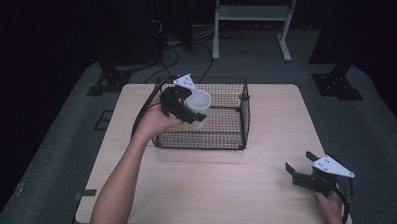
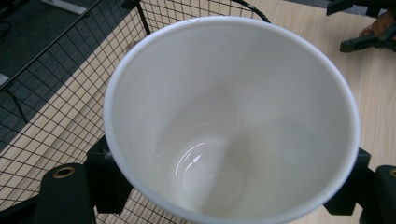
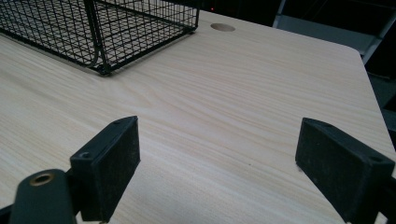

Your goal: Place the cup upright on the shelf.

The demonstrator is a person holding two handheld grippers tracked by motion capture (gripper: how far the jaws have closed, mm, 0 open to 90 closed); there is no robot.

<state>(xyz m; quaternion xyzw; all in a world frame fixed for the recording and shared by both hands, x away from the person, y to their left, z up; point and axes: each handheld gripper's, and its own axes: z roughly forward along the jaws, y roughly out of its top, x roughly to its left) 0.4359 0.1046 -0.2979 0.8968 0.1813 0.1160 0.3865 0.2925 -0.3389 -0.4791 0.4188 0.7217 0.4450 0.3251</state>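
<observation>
White cup (image 2: 233,116), unlabelled, clamped by left hand-held gripper (image 1: 186,109) over wire basket (image 1: 225,138).

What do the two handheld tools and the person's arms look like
Both tools, left and right, are black with two flat rectangular jaws and brass-coloured rivets. Each carries a pale grey three-cornered plate on top and trails a black cable. The forearms are bare, with no sleeves over them.

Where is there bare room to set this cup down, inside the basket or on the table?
The wire basket floor right of the white cup looks bare. The table is bare between the basket's near wall and the near edge, up to the right gripper. It is crowded at the basket's left end, around the left gripper.
</observation>
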